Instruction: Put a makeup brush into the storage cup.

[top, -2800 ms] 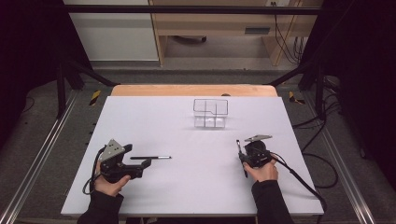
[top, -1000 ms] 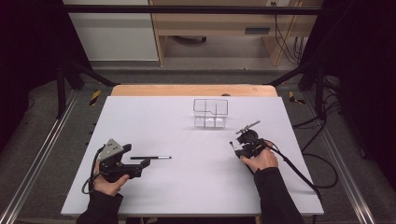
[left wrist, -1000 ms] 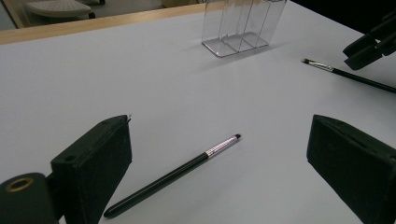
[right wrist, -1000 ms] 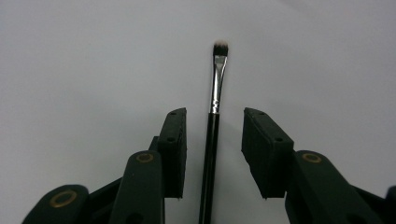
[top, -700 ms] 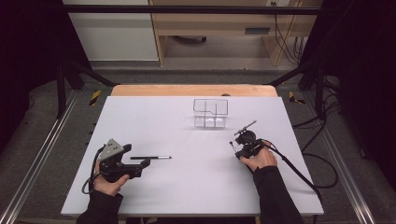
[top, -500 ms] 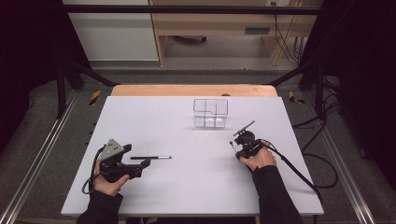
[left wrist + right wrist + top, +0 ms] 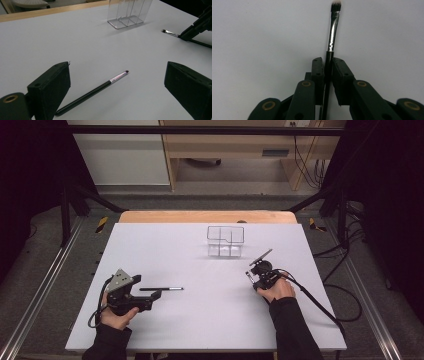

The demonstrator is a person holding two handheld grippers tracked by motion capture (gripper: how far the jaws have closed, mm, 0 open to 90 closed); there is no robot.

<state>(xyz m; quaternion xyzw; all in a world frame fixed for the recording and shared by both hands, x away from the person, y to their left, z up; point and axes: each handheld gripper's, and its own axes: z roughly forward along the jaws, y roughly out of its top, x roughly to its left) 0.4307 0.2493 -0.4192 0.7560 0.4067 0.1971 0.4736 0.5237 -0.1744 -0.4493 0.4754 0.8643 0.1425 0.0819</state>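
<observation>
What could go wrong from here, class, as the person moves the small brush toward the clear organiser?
1. The right gripper pinches the thin brush along its handle with most of it sticking out; it might pivot or slip.
2. The clear organiser looks light with narrow compartments; a misaimed brush could tip or push it.
3. The pencil lies between the open left gripper jaws; closing carelessly might roll it.

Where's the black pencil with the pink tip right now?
In the high view the black pencil lies flat on the white table, left of centre. It sits between the open jaws of the left gripper, untouched.
</observation>
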